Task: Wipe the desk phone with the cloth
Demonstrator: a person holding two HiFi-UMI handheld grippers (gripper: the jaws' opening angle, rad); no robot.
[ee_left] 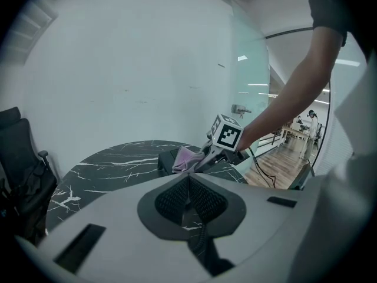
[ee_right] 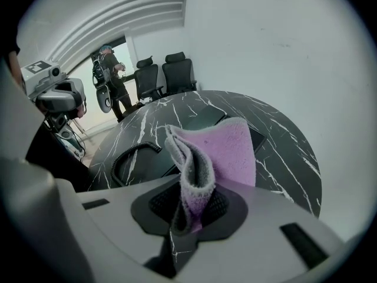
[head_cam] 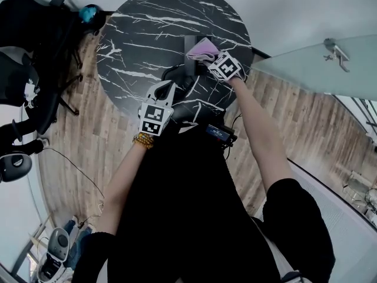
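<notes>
The black desk phone (head_cam: 187, 61) sits on the round black marble table (head_cam: 135, 34), its coiled cord (ee_right: 132, 154) curling off to the left. My right gripper (head_cam: 209, 56) is shut on a folded pink cloth (head_cam: 202, 48), held over the phone's right side. In the right gripper view the cloth (ee_right: 215, 155) stands up out of the closed jaws (ee_right: 191, 208) above the phone body (ee_right: 203, 119). My left gripper (head_cam: 166, 90) hovers at the table's near edge, shut and empty. Its own view (ee_left: 188, 178) shows the phone (ee_left: 169, 160), cloth (ee_left: 187, 157) and right gripper cube (ee_left: 227, 132) ahead.
Black office chairs (head_cam: 32, 52) stand left of the table. A glass partition (head_cam: 318, 63) runs along the right. A white wall (ee_left: 129, 69) lies behind the table. Cables (head_cam: 70, 164) trail over the wooden floor. A person stands far off by more chairs (ee_right: 159, 75).
</notes>
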